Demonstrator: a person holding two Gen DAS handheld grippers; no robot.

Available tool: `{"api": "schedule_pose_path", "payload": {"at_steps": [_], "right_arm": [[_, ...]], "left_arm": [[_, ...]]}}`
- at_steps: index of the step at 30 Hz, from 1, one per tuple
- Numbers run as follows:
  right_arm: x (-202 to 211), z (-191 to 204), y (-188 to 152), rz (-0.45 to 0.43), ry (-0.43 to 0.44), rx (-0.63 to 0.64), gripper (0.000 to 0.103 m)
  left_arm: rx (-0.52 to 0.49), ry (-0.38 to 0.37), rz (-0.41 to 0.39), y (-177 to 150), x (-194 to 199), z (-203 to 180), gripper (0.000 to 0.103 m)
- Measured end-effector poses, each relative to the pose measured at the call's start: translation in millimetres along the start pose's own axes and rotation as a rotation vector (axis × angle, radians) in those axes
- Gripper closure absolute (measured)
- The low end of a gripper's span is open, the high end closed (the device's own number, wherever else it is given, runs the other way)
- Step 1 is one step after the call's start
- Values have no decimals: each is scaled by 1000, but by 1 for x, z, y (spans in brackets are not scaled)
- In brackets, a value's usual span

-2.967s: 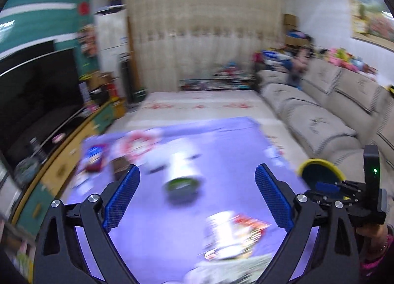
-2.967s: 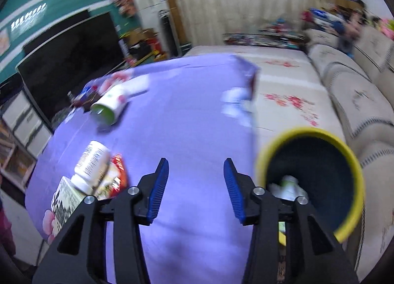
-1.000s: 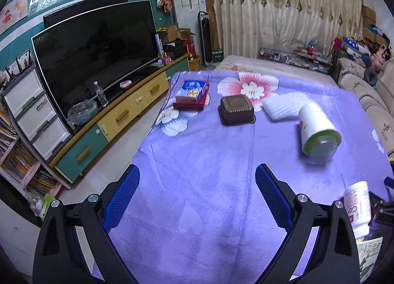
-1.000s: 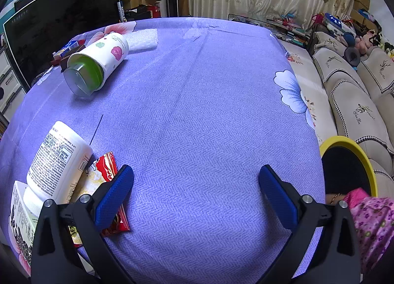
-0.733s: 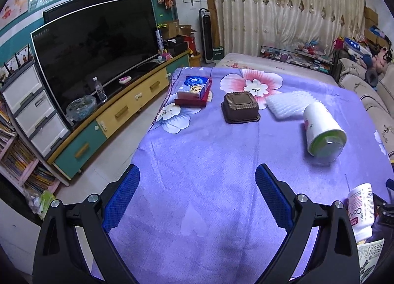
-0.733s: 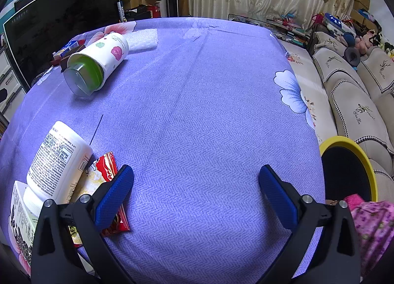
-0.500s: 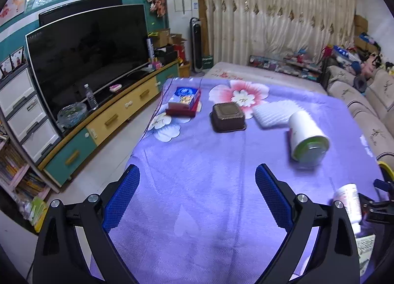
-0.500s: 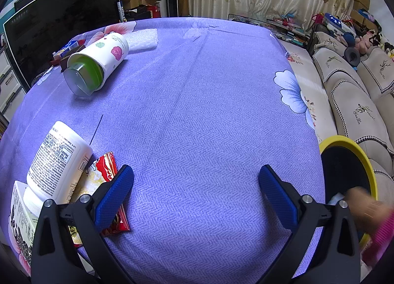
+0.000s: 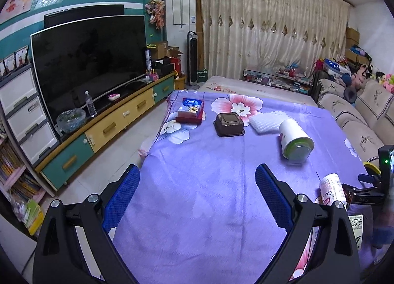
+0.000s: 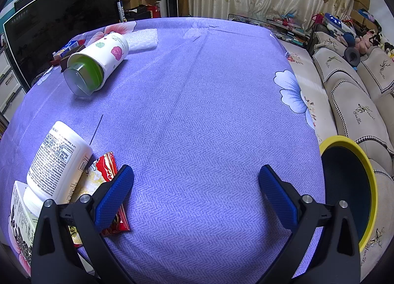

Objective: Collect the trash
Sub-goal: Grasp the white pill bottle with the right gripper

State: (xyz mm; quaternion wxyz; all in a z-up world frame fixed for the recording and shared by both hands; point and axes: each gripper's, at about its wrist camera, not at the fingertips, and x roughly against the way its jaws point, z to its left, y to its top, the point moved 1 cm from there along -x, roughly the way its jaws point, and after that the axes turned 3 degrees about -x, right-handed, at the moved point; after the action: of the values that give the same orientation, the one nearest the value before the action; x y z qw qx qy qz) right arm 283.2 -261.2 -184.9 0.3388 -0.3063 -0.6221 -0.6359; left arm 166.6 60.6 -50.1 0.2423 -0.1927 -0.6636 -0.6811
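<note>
On the purple flowered tablecloth (image 9: 197, 185) lie a white canister with a green end (image 9: 294, 141) (image 10: 98, 63), a brown tray (image 9: 229, 124), a white foam pad (image 9: 267, 122) (image 10: 142, 39) and a small blue-and-red box (image 9: 190, 110). A white pill bottle (image 10: 57, 160) (image 9: 331, 189) rests on a red snack wrapper (image 10: 108, 185) and a paper carton (image 10: 21, 220). My left gripper (image 9: 197, 185) is open above the near table edge with nothing between its fingers. My right gripper (image 10: 195, 185) is open, its left finger (image 10: 113, 195) over the wrapper. A yellow-rimmed bin (image 10: 349, 185) stands at the right.
A large TV (image 9: 88, 62) on a low yellow and teal cabinet (image 9: 110, 126) lines the left wall. A beige sofa (image 10: 349, 82) runs along the right side of the table. Curtains (image 9: 270, 37) and clutter fill the far wall.
The left wrist view has pulled back and tilted up, so more of the room shows. The right gripper has held still; a hand and sleeve by the bin have left its view.
</note>
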Motion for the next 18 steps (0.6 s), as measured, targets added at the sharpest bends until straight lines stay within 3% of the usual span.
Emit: {"api": "schedule_pose_path", "payload": {"at_steps": [5, 11, 18], "right_arm": [[0, 0, 0, 0, 0, 0, 5], [0, 0, 0, 0, 0, 0, 5], [0, 1, 0, 0, -2, 1, 5]], "left_arm": [[-26, -5, 16, -12, 0, 5, 9], [12, -17, 38, -18, -10, 13, 9], [-3, 0, -2, -13, 9, 12, 9]]}}
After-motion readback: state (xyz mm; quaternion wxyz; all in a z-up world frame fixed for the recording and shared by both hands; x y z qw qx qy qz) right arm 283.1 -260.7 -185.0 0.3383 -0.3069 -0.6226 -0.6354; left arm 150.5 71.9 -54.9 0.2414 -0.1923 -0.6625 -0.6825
